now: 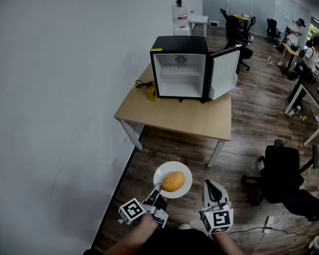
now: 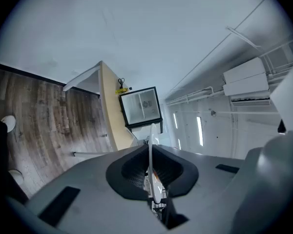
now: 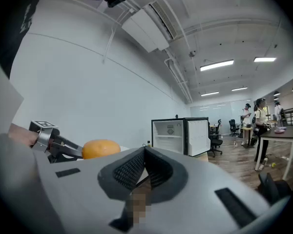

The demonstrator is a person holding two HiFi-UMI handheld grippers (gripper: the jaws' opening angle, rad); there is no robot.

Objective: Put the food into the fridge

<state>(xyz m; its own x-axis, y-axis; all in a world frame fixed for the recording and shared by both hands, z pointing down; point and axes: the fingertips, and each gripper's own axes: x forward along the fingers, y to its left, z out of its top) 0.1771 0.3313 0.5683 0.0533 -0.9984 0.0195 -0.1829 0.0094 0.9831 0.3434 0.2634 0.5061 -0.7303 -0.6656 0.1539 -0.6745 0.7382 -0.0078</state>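
Observation:
A small black fridge (image 1: 181,68) stands on a wooden table (image 1: 202,118) with its door (image 1: 224,73) swung open to the right and its white inside bare. Well short of the table, my left gripper (image 1: 158,188) is shut on the rim of a white plate (image 1: 170,170). The plate carries a round orange piece of food (image 1: 174,181). In the left gripper view the plate's edge (image 2: 151,150) runs between the shut jaws, with the fridge (image 2: 141,106) far ahead. My right gripper (image 1: 213,189) is shut and empty beside the plate. Its view shows the food (image 3: 101,148) and the fridge (image 3: 181,136).
A white wall runs along the left. A yellow bottle (image 1: 152,93) and a dark cable (image 1: 143,84) lie on the table left of the fridge. A black office chair (image 1: 280,174) stands on the wooden floor at the right. Desks, chairs and people (image 1: 312,54) are far back right.

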